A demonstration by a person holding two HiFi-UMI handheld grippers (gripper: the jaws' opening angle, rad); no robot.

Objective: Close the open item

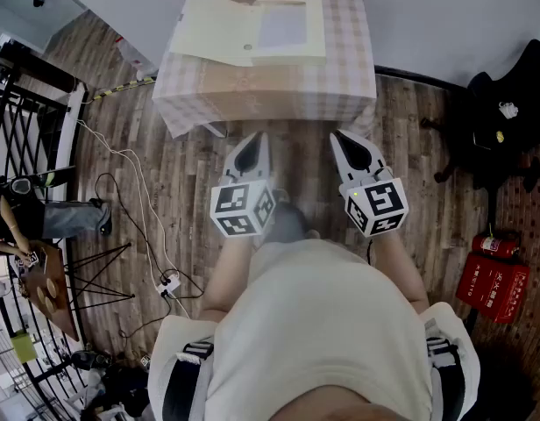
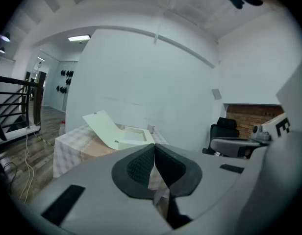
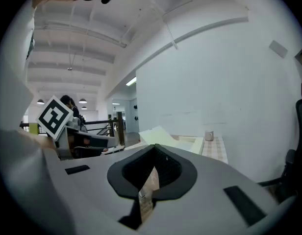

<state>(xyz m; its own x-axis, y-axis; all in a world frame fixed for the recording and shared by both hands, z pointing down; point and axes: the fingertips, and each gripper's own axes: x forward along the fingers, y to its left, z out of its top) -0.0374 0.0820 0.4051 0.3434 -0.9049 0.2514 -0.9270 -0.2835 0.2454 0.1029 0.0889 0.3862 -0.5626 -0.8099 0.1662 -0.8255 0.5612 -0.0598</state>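
A cream box (image 1: 283, 26) lies open on a table with a checked cloth (image 1: 270, 90), its lid (image 1: 213, 29) flapped out to the left. In the left gripper view the box (image 2: 134, 137) sits straight ahead with the lid (image 2: 103, 127) raised at a slant. The right gripper view shows the box (image 3: 183, 143) a little to the right. My left gripper (image 1: 255, 140) and right gripper (image 1: 340, 139) hover side by side over the floor, short of the table's near edge. Both are shut and hold nothing: the left gripper (image 2: 154, 148) and the right gripper (image 3: 154, 152) show jaws meeting at the tips.
A small cup (image 3: 209, 136) stands at the table's far edge. A black chair (image 1: 502, 117) and a red fire-extinguisher box (image 1: 493, 279) are at the right. A black railing (image 1: 29, 121), floor cables (image 1: 121, 169) and a tripod (image 1: 99, 279) are at the left.
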